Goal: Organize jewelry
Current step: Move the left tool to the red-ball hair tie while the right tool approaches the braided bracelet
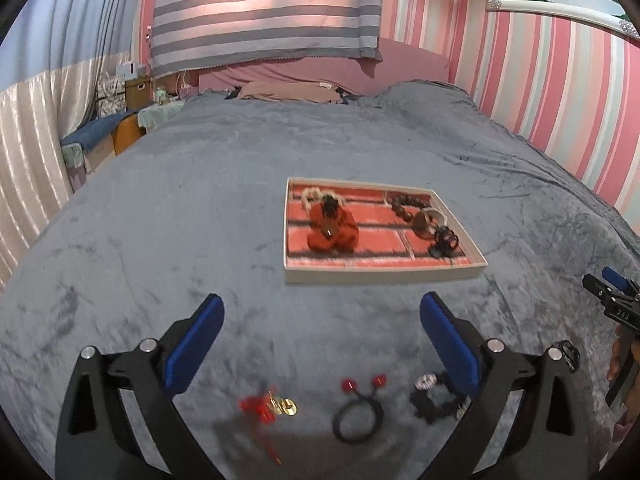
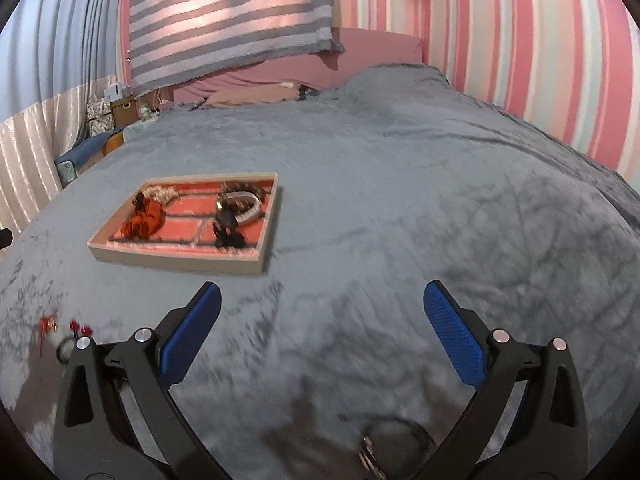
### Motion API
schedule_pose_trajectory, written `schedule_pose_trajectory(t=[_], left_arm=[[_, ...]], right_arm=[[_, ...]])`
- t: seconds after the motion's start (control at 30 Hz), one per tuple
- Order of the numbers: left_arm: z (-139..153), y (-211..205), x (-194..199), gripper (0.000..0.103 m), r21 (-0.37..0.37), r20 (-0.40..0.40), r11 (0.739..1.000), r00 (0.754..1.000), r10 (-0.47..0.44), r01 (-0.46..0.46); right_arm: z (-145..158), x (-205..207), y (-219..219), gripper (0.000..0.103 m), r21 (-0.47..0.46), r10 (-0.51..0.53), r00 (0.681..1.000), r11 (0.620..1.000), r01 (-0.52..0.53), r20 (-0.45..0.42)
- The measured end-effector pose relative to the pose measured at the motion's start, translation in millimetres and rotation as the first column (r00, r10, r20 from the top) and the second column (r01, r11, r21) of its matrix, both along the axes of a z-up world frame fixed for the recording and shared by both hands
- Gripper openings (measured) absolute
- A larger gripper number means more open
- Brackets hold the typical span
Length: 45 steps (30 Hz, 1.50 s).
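Grey plush bedspread (image 1: 180, 208) is covering the whole bed, with pink-and-white striped wallpaper (image 1: 560, 92) running along its far side. Sitting on the bedspread, ahead of both grippers, is a shallow rectangular beige tray with a red brick-patterned lining (image 1: 384, 275); it is holding an orange fabric scrunchie (image 1: 333, 229), a string of dark brown beads (image 1: 402, 205) and a small black hair tie (image 1: 443, 243). The left gripper (image 1: 322, 336) is hovering above the bedspread with its blue-padded jaws standing wide and nothing between them. The right gripper (image 2: 322, 328) is hanging likewise, jaws spread wide and gripping nothing. Lying loose on the bedspread just below the left gripper are a black hair loop with two red bobbles (image 1: 358, 414), a red tasselled charm with a gold disc (image 1: 270, 406) and a dark, blurred clip-like piece (image 1: 430, 400).
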<state>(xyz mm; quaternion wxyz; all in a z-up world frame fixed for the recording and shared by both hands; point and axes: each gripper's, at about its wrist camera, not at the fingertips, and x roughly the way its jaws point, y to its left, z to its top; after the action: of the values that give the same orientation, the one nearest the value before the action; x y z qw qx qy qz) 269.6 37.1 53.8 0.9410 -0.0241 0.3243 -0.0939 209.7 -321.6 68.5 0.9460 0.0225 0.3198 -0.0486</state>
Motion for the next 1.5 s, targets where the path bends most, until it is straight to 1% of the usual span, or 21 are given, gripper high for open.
schedule_pose_trajectory(t=[0.13,0.37,0.53,0.63,0.7,0.73,0.77,0.87,0.97,1.03,1.07,1.13,1.3,1.37,1.43,1.47,1.5], left_arm=[[-15,-11,-17,0.096,0.009,-0.011,1.0,1.0,0.0,0.0],[-48,-23,-35,0.096,-0.022,-0.059,1.0,0.998,0.0,-0.001],[-67,-28,-37,0.096,-0.002,-0.077,1.0,0.997,0.011,-0.011],[-79,-28,-36,0.095,-0.014,-0.099,1.0,0.995,0.016,-0.018],[-87,-30,-35,0.094,0.01,-0.102,1.0,0.995,0.021,-0.02],[-90,-32,-34,0.09,0.021,-0.103,1.0,0.994,0.019,-0.017],[-94,-33,-33,0.081,0.028,-0.106,1.0,0.994,0.011,-0.008],[-107,-36,-26,0.065,0.048,-0.145,0.999,0.989,0.005,0.002],[-118,-35,-19,0.065,0.051,-0.169,0.999,0.985,0.012,-0.003],[-123,-34,-16,0.064,0.05,-0.183,0.999,0.983,0.012,-0.003],[-125,-33,-14,0.06,0.048,-0.191,0.999,0.982,0.011,-0.002],[-130,-31,-11,0.055,0.04,-0.208,0.999,0.978,0.004,0.004],[-134,-33,-7,0.054,0.062,-0.21,0.998,0.978,0.0,0.014],[-135,-35,-7,0.052,0.069,-0.208,0.997,0.978,-0.004,0.019],[-135,-36,-7,0.049,0.068,-0.206,0.997,0.978,-0.01,0.025],[-136,-36,-7,0.046,0.065,-0.204,0.997,0.979,-0.015,0.029],[-135,-36,-7,0.045,0.063,-0.204,0.997,0.979,-0.02,0.033]], right_arm=[[-12,-25,-15,0.099,-0.019,-0.028,0.999,0.999,0.028,-0.02],[-48,-57,-32,0.099,-0.055,-0.057,0.996,0.997,0.054,-0.069],[-72,-66,-48,0.096,-0.034,-0.081,0.99,0.996,0.078,-0.115],[-81,-68,-56,0.092,-0.041,-0.096,0.987,0.995,0.091,-0.132],[-87,-69,-62,0.091,-0.045,-0.113,0.983,0.993,0.107,-0.146],[-89,-69,-64,0.089,-0.041,-0.118,0.981,0.993,0.112,-0.152],[-93,-69,-67,0.089,-0.033,-0.125,0.979,0.992,0.121,-0.161],[-98,-69,-76,0.086,-0.01,-0.146,0.974,0.989,0.146,-0.176],[-103,-68,-79,0.083,0.001,-0.149,0.969,0.988,0.152,-0.195],[-107,-64,-79,0.078,-0.002,-0.144,0.966,0.989,0.148,-0.216],[-109,-62,-78,0.077,-0.006,-0.144,0.963,0.989,0.146,-0.227],[-114,-58,-77,0.072,-0.015,-0.141,0.959,0.99,0.141,-0.246],[-122,-52,-76,0.065,-0.02,-0.133,0.952,0.991,0.132,-0.275],[-124,-49,-77,0.061,-0.012,-0.127,0.951,0.992,0.129,-0.283],[-125,-46,-76,0.054,-0.01,-0.121,0.951,0.992,0.123,-0.284],[-125,-45,-75,0.052,-0.015,-0.118,0.952,0.993,0.118,-0.284],[-125,-44,-73,0.047,-0.021,-0.112,0.953,0.994,0.111,-0.282]])
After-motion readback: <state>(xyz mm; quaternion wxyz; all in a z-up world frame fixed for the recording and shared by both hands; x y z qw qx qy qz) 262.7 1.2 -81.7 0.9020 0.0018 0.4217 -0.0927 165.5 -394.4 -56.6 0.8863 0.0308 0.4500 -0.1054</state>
